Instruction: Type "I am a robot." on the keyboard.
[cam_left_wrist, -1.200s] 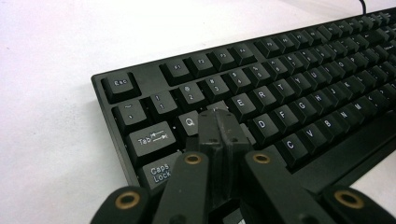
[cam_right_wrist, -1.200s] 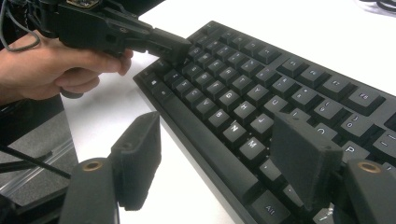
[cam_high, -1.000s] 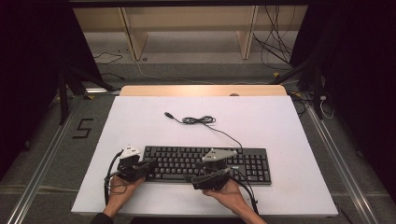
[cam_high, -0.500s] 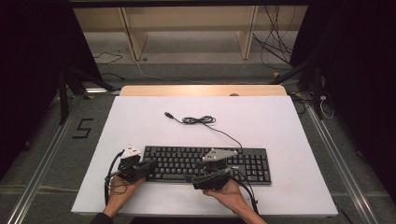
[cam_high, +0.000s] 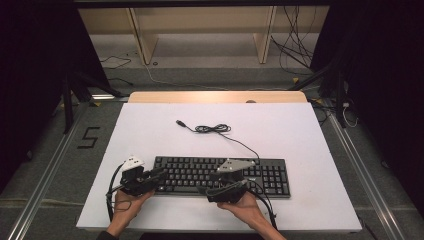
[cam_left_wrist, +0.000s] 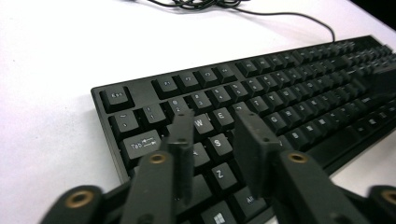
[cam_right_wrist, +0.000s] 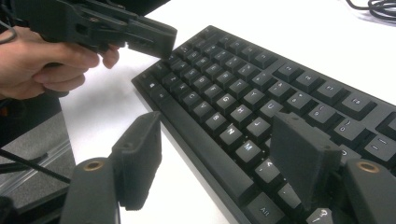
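At the lower centre of the high view, the left gripper (cam_high: 159, 173), jaws just parted and empty, and the wide-jawed right gripper (cam_high: 206, 190) hover over the keyboard (cam_high: 270, 175).

Keyboard (cam_high: 220, 175): black, full-size, wired, with number pad and white key legends. It lies flat and keys-up on the white surface (cam_high: 300, 135), its long side running across, beneath both claws. The left claw (cam_left_wrist: 212, 135) hangs over its Tab, A, S and Z end; the right claw (cam_right_wrist: 224, 158) straddles its front edge near the space bar. A thin black cable (cam_high: 235, 137) leaves its back edge, bunches in a loose coil beyond the claws and ends in a free USB plug (cam_high: 180, 122).
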